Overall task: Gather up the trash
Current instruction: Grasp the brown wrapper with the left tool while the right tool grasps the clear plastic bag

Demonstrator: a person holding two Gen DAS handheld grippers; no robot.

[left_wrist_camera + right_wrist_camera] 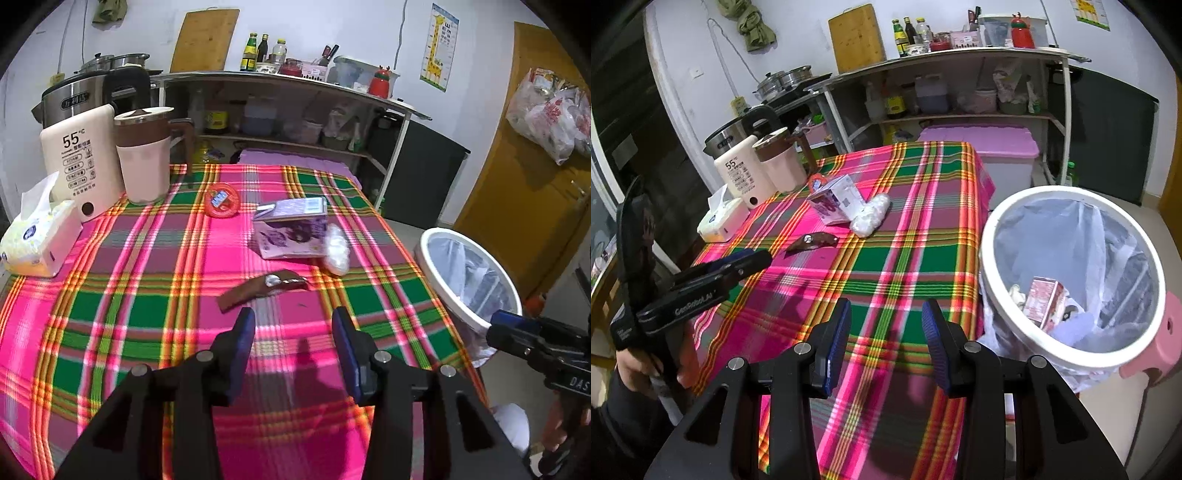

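Trash I can see around the bin

I take the white-rimmed trash bin (1071, 273) as my landmark: it stands just off the table's edge, lined with a clear bag, a reddish carton (1047, 301) lying tilted inside. On the plaid cloth, nearest the bin, lies a crumpled white plastic wad (336, 249); touching it on the far side, a purple carton (291, 227) on its side. A flat brown wrapper (262, 288) lies a little apart from both.

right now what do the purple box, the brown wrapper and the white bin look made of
Purple box: printed cardboard, going by its creased, folded flaps. Brown wrapper: thin glossy plastic or foil, flat with a shiny glint. White bin: rigid smooth plastic rim, lined with a thin translucent plastic bag.
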